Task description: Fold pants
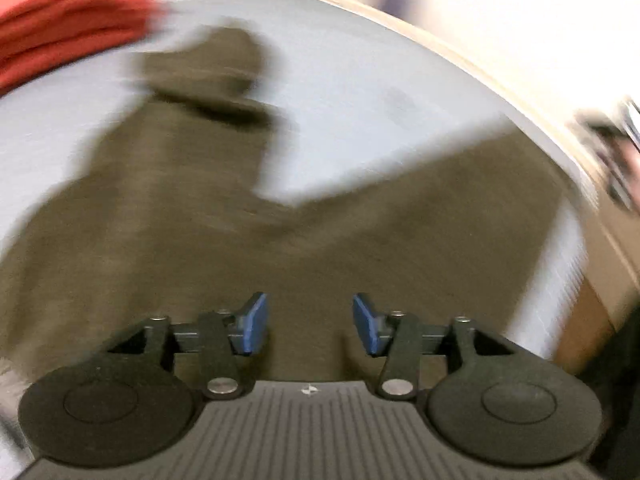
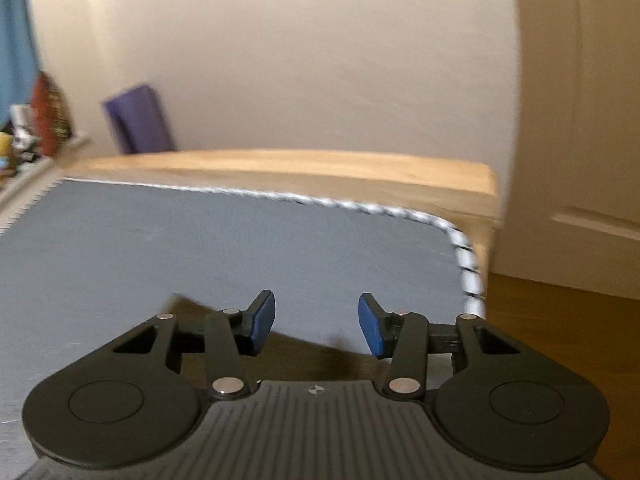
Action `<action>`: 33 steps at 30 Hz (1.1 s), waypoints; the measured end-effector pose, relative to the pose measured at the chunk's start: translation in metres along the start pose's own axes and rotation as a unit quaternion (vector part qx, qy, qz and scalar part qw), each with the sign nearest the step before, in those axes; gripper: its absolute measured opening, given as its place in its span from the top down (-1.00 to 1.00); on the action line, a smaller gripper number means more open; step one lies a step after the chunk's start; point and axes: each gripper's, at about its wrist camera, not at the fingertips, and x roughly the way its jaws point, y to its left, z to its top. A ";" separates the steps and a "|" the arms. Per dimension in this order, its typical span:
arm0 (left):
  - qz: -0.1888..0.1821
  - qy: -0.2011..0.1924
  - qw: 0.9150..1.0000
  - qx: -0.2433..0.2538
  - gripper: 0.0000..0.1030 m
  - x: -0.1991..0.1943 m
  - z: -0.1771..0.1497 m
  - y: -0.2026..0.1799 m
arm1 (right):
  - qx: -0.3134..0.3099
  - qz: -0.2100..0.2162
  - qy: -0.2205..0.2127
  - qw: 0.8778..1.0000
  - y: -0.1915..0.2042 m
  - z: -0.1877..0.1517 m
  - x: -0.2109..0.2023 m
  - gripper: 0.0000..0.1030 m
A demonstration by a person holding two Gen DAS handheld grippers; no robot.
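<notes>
pants (image 1: 200, 248), olive-brown and blurred, are spread over the grey mat (image 1: 360, 120) across the lower and middle of the left wrist view, with one leg reaching to the upper left and the other to the right edge of the mat. red cloth (image 1: 68, 20) is piled at the upper left, just beyond the leg end. bare mat is seen between the two legs and toward the upper right, up to the pale table edge (image 1: 460, 40).

in the right wrist view only a corner of the pants (image 2: 312, 356) is seen at the lower middle. open mat (image 2: 240, 240) is seen ahead, bounded by a black-and-white trim (image 2: 460, 240) and a wooden table rim (image 2: 320, 172); beyond it a purple object (image 2: 140, 120) and the wall are seen.

the left gripper (image 1: 310, 322) is held with its jaws parted and nothing between them, above the pants. the right gripper (image 2: 317, 324) is likewise parted and empty, over the pants corner.
</notes>
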 end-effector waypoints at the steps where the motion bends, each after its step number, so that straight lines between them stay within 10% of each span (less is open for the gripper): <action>1: 0.038 -0.013 0.998 -0.043 -0.26 -0.007 0.004 0.024 | -0.008 0.019 -0.005 1.000 0.011 -0.001 -0.007 0.05; 7: 0.215 -0.027 0.951 -0.220 -0.63 -0.034 -0.004 0.138 | -0.085 0.153 -0.018 0.984 0.085 -0.010 -0.058 0.05; 12: 0.249 0.013 0.911 -0.328 -0.67 -0.031 -0.024 0.205 | -0.114 0.236 0.016 0.965 0.136 -0.026 -0.105 -0.05; 18: 0.199 0.030 0.912 -0.357 -0.40 -0.014 -0.037 0.228 | -0.137 0.326 0.086 0.932 0.194 -0.058 -0.158 -0.11; 23: 0.254 -0.017 0.926 -0.279 0.17 -0.021 -0.033 0.225 | -0.208 0.372 0.066 0.902 0.240 -0.093 -0.188 -0.11; 27: 0.287 -0.031 0.924 -0.249 0.10 -0.015 -0.028 0.226 | -0.223 0.387 0.061 0.893 0.263 -0.101 -0.195 -0.11; 30: 0.322 0.014 0.917 -0.234 -0.51 -0.001 -0.029 0.227 | -0.216 0.382 0.076 0.895 0.274 -0.102 -0.185 -0.11; 33: 0.361 0.003 0.904 -0.230 -0.63 -0.019 -0.014 0.209 | -0.209 0.381 0.098 0.896 0.281 -0.108 -0.175 -0.11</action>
